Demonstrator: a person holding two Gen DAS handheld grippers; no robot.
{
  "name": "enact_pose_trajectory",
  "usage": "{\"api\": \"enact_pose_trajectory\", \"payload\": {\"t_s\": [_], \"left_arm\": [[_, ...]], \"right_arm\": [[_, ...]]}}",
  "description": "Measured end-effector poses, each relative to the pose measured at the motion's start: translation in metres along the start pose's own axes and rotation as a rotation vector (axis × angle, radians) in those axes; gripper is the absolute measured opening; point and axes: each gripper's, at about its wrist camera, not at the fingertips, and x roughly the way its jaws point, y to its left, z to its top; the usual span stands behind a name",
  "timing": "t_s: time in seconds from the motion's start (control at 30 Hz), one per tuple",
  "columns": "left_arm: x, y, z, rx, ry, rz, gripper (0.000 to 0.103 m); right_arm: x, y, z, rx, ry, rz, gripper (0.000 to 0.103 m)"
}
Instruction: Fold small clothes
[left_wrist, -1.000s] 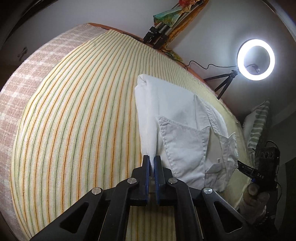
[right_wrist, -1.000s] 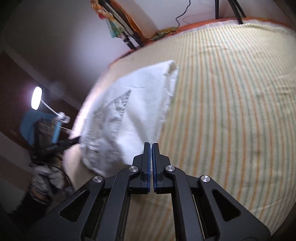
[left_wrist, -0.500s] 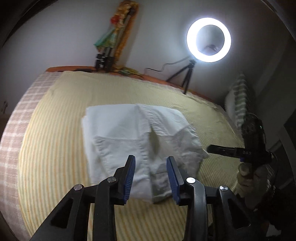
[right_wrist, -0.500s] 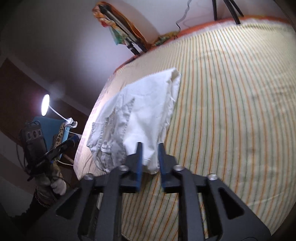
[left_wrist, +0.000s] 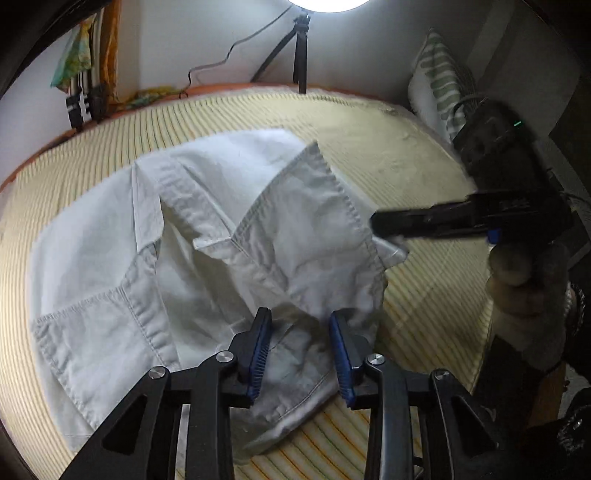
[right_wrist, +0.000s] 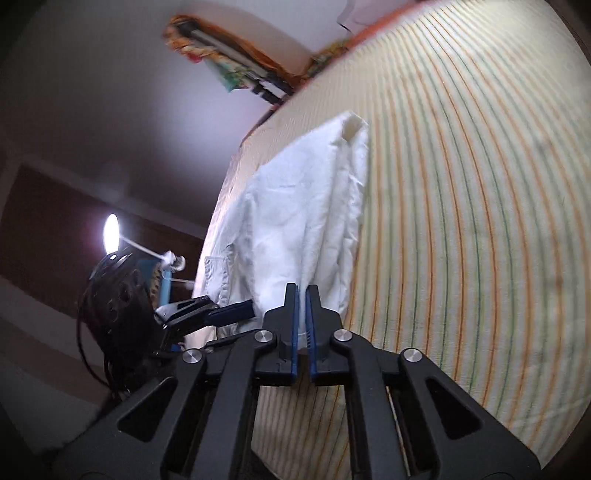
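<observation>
A pair of white shorts (left_wrist: 229, 236) lies partly folded on the striped bed; it also shows in the right wrist view (right_wrist: 303, 206). My left gripper (left_wrist: 300, 321) is open, its jaws apart just above the near waistband end of the shorts, holding nothing. My right gripper (right_wrist: 302, 291) has its jaws nearly closed on the near corner of the shorts, with white cloth showing between the pads. In the left wrist view the right gripper (left_wrist: 384, 223) reaches in from the right and pinches the shorts' right corner.
The yellow striped bed sheet (right_wrist: 461, 184) covers the bed. A ring light on a tripod (left_wrist: 299, 48) stands at the far edge. A green striped pillow (left_wrist: 439, 81) lies at the right. Coloured things (left_wrist: 85, 74) lean on the far wall.
My left gripper opened, let go of the shorts and swung over the waistband end. My right gripper opened, then closed on the shorts' near corner.
</observation>
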Motion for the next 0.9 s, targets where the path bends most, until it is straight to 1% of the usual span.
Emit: {"api": "enact_pose_trajectory", "payload": {"t_s": [0.03, 0.07, 0.1, 0.13, 0.2, 0.23, 0.3, 0.33, 0.4, 0.47, 0.53, 0.6, 0.63, 0.73, 0.83, 0.9], "left_arm": [[0.002, 0.002, -0.003, -0.002, 0.009, -0.008, 0.030], [0.002, 0.003, -0.005, 0.002, -0.002, -0.014, 0.030], [0.002, 0.003, -0.007, 0.006, -0.009, -0.017, 0.030], [0.002, 0.004, -0.007, 0.003, -0.010, -0.019, 0.030], [0.001, 0.004, -0.007, 0.006, -0.005, -0.016, 0.030], [-0.001, 0.002, -0.007, 0.014, 0.001, -0.010, 0.030], [-0.011, 0.000, -0.008, 0.015, -0.003, -0.027, 0.031], [-0.020, 0.000, -0.010, 0.002, -0.019, -0.048, 0.031], [-0.039, 0.001, -0.013, -0.005, -0.070, -0.060, 0.035], [-0.059, 0.008, -0.015, -0.025, -0.120, -0.049, 0.035], [-0.073, 0.021, -0.013, -0.054, -0.161, -0.024, 0.035], [-0.081, 0.037, -0.009, -0.095, -0.194, 0.026, 0.035], [-0.085, 0.049, -0.006, -0.134, -0.216, 0.041, 0.035], [-0.090, 0.077, 0.005, -0.234, -0.261, 0.065, 0.035], [-0.086, 0.094, 0.021, -0.267, -0.272, 0.099, 0.034], [-0.081, 0.103, 0.035, -0.282, -0.278, 0.114, 0.033]], "right_arm": [[-0.005, 0.013, 0.000, -0.084, -0.025, -0.049, 0.003], [-0.008, 0.023, -0.001, -0.162, -0.045, -0.125, 0.002], [-0.004, 0.025, -0.003, -0.204, -0.039, -0.190, 0.002], [0.004, 0.020, -0.005, -0.201, -0.003, -0.221, 0.002], [0.013, 0.008, -0.008, -0.179, 0.052, -0.236, 0.002], [0.013, 0.007, -0.008, -0.178, 0.054, -0.245, 0.002], [0.002, 0.009, -0.003, -0.189, 0.026, -0.264, 0.003], [-0.007, 0.010, 0.000, -0.187, 0.000, -0.267, 0.003], [-0.023, 0.014, 0.008, -0.186, -0.048, -0.257, 0.004], [-0.033, 0.021, 0.017, -0.208, -0.085, -0.236, 0.009], [-0.033, 0.029, 0.032, -0.235, -0.107, -0.238, 0.017], [-0.026, 0.036, 0.045, -0.252, -0.110, -0.229, 0.018], [-0.020, 0.041, 0.053, -0.268, -0.104, -0.222, 0.018], [0.004, 0.064, 0.070, -0.337, -0.077, -0.231, 0.018], [0.037, 0.085, 0.086, -0.398, -0.025, -0.227, 0.018], [0.062, 0.094, 0.094, -0.430, 0.012, -0.244, 0.018]]}}
